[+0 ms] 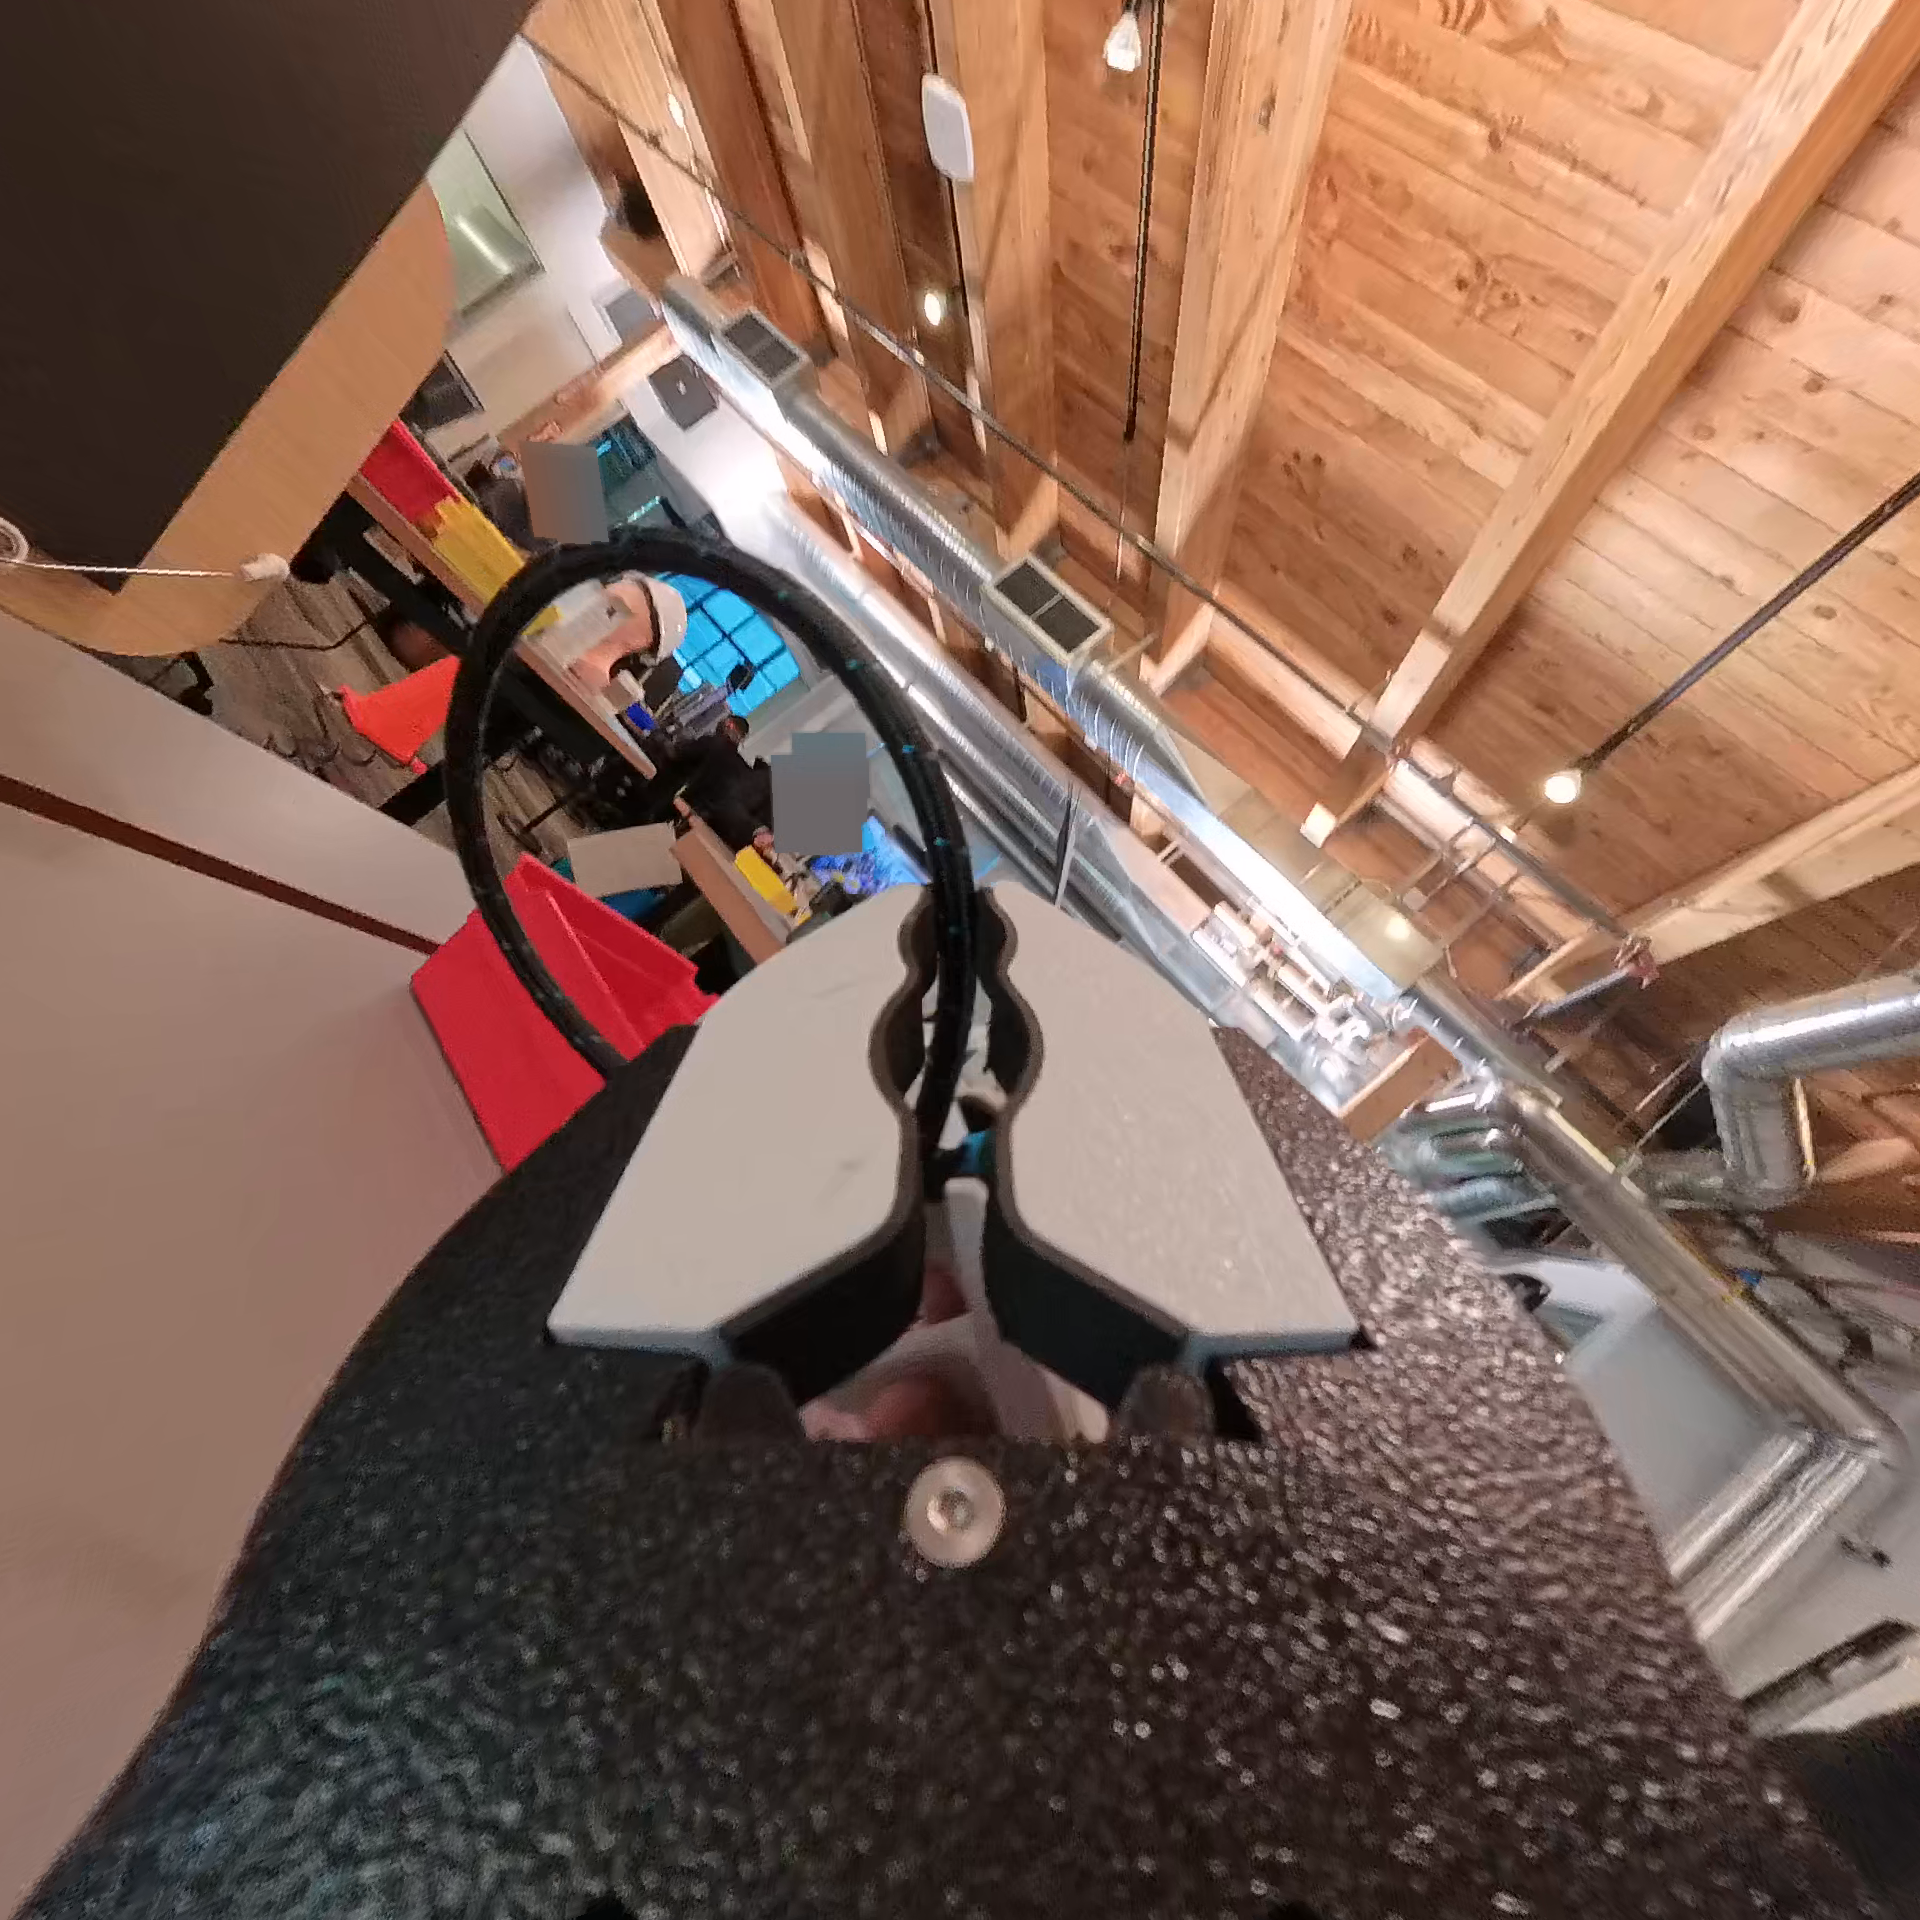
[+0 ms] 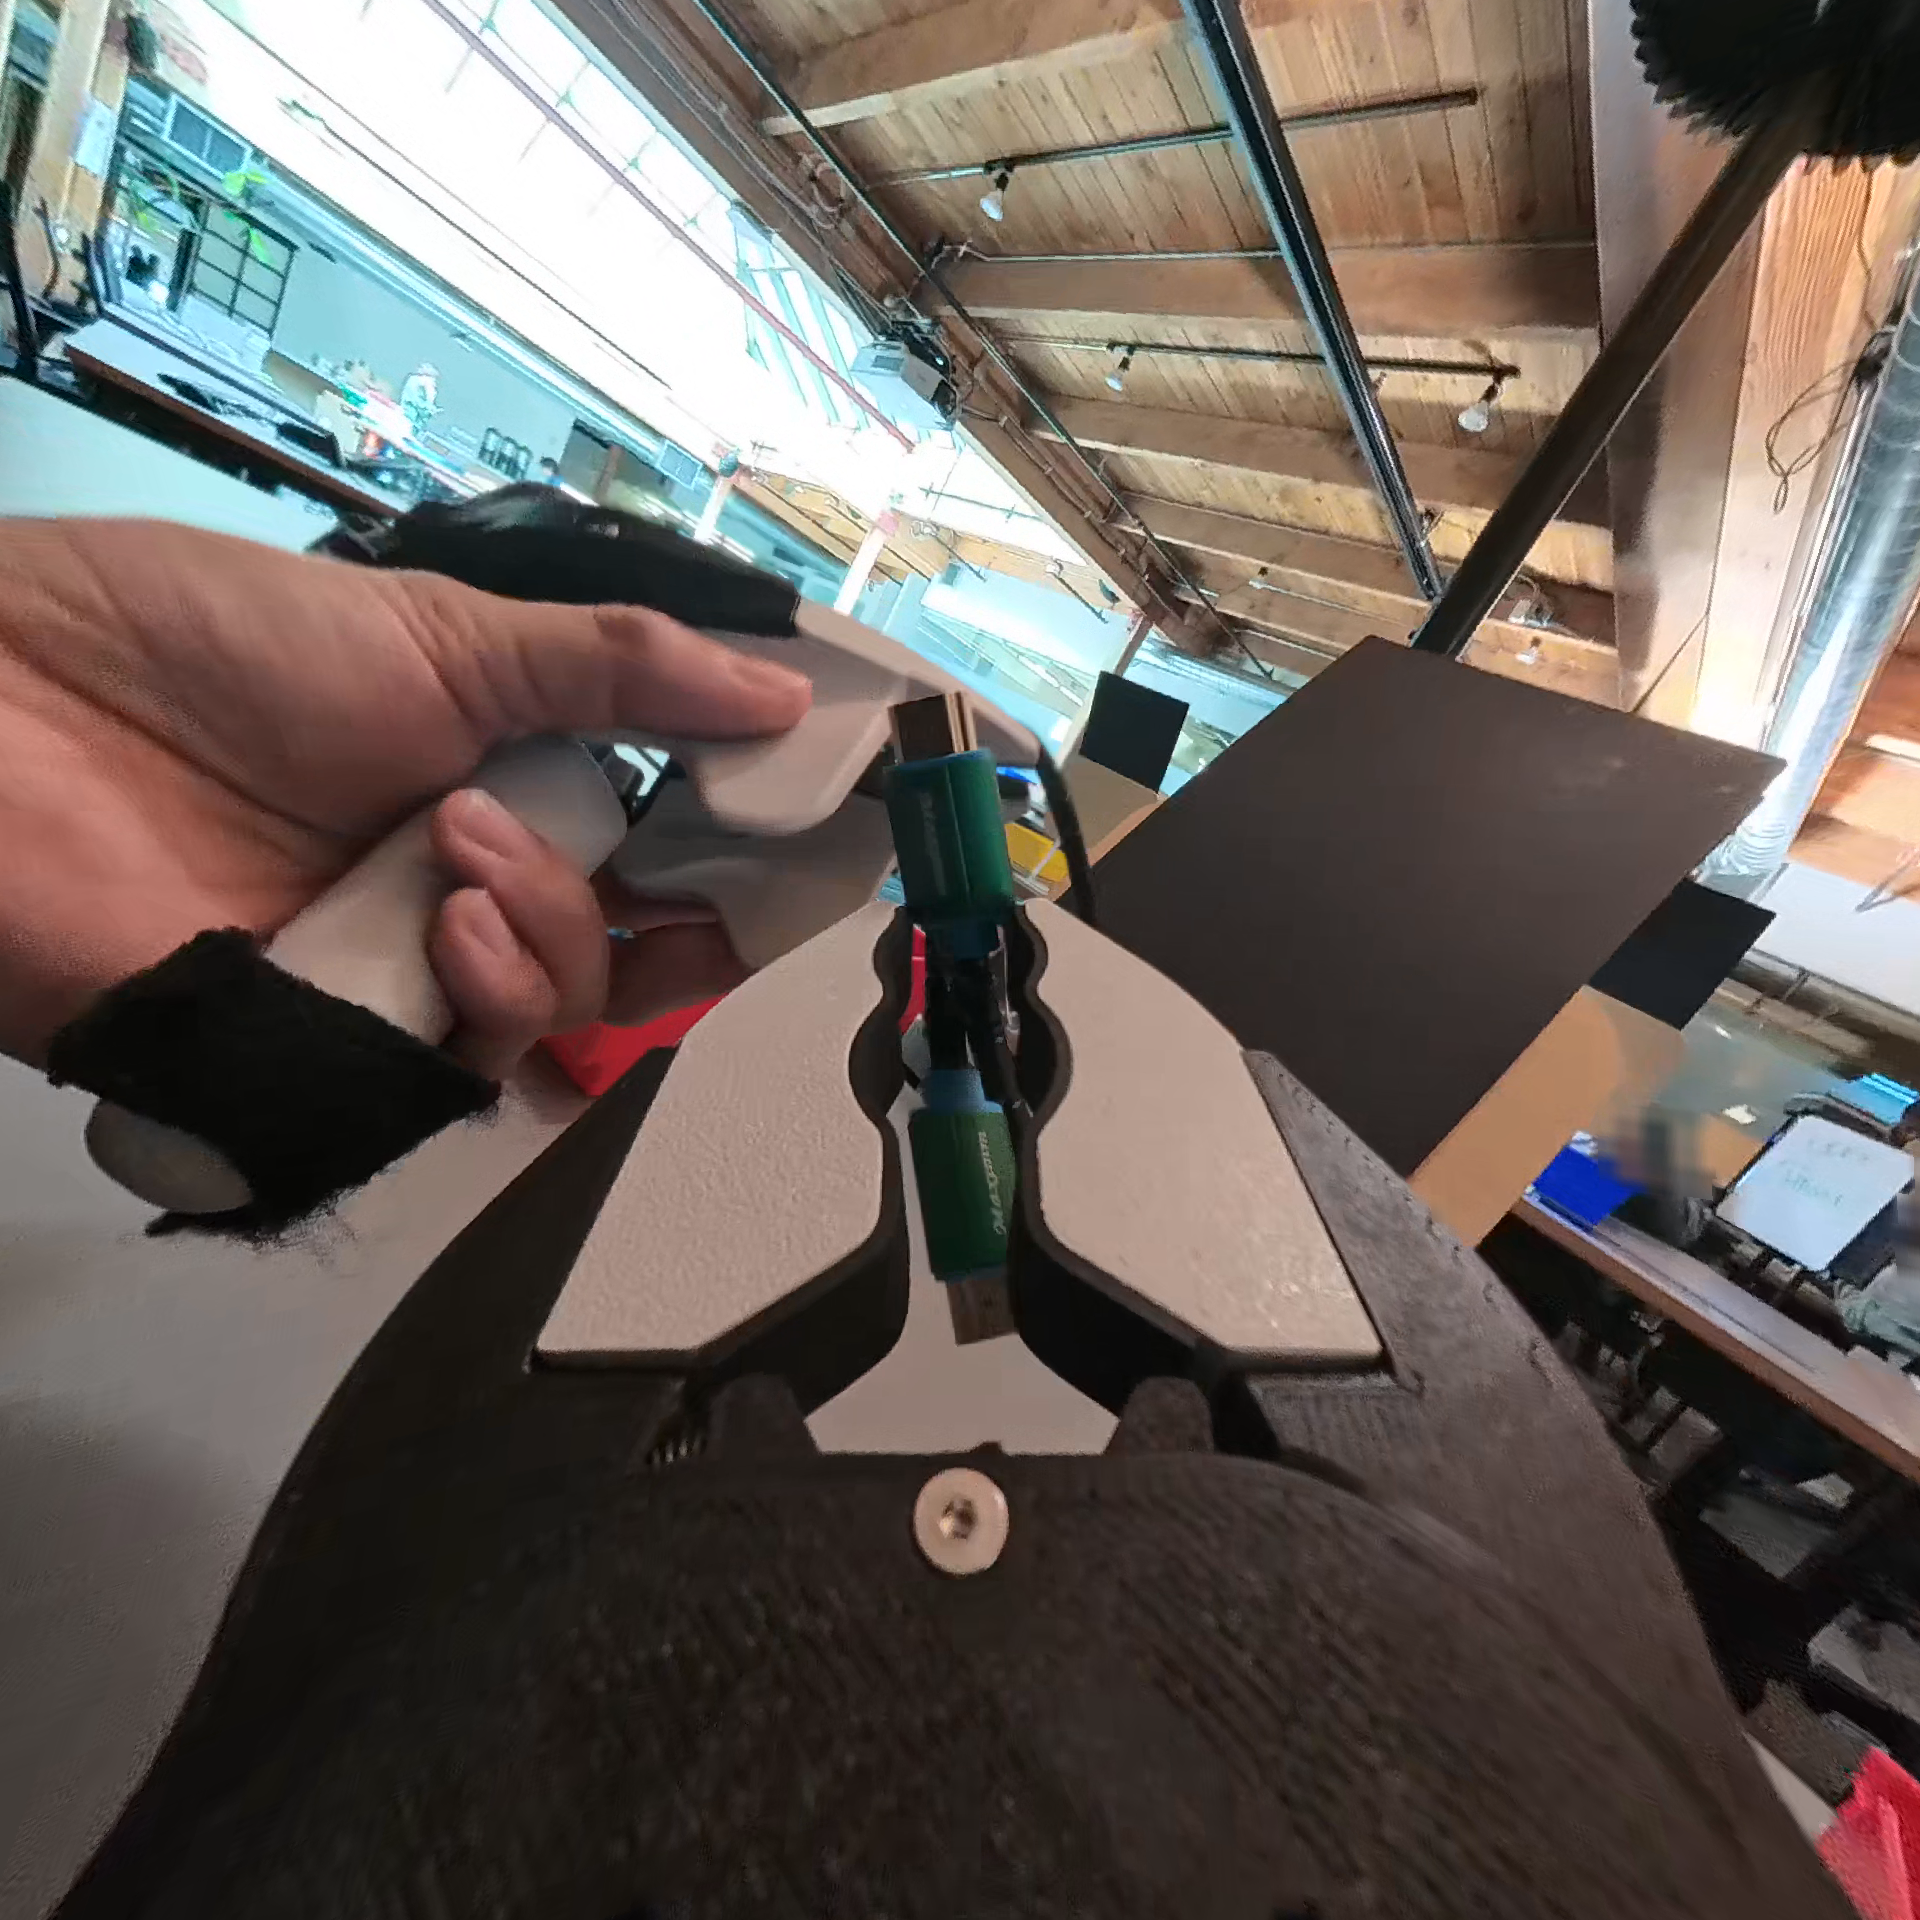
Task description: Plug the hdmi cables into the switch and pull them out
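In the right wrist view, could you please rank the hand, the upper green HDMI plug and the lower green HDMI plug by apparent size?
1. hand, by far the largest.
2. and 3. upper green HDMI plug and lower green HDMI plug look alike; differing nearness makes ranking unsure.

A pale, plain table top [image 1: 156, 1091] fills the left side of the left wrist view, crossed by a thin dark red line [image 1: 208, 864]. A red plastic container [image 1: 540, 997] seems to sit on it at the far edge, though its base is hidden. In the right wrist view, the same pale top [image 2: 135, 1455] shows blurred, with a red corner [image 2: 608, 1044] beyond it.
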`<state>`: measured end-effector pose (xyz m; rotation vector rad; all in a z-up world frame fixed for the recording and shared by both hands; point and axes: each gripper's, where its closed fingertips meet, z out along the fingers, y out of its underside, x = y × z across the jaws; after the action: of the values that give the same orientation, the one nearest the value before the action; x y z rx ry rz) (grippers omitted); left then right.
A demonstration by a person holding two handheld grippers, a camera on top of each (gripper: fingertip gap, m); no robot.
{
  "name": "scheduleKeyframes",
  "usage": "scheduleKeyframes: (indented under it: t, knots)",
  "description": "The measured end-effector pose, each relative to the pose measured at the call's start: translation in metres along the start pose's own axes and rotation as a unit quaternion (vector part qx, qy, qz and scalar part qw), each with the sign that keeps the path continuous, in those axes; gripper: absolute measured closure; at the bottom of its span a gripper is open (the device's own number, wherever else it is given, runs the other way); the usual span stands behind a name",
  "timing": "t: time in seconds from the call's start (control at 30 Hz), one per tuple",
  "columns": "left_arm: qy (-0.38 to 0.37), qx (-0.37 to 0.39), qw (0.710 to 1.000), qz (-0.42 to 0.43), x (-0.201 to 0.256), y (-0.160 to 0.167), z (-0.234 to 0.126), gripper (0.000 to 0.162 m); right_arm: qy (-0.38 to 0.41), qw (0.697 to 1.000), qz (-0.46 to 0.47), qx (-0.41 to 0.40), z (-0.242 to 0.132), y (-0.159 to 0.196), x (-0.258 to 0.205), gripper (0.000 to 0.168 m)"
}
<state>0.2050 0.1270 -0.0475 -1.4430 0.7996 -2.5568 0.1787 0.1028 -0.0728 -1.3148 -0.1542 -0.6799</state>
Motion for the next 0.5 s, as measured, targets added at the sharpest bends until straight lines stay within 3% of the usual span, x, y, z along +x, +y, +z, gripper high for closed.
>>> scheduleKeyframes:
  t: [0.17,0.27,0.4,0.5]
  knots:
    - [-0.019,-0.060,0.990,0.126,-0.005,0.006,-0.006,0.149,0.047,0.995,-0.072,-0.053,-0.008,0.010,0.018,0.151]
    - [-0.070,-0.118,0.975,0.174,-0.010,0.015,-0.011,0.111,0.101,0.971,-0.183,-0.118,-0.018,0.025,0.036,0.151]
    - [-0.089,-0.240,0.948,0.191,-0.010,0.051,-0.007,0.100,0.142,0.930,-0.304,-0.154,-0.021,0.027,0.042,0.152]
    - [-0.091,-0.263,0.947,0.163,-0.015,0.061,-0.001,0.106,0.114,0.924,-0.332,-0.151,-0.015,0.029,0.025,0.154]
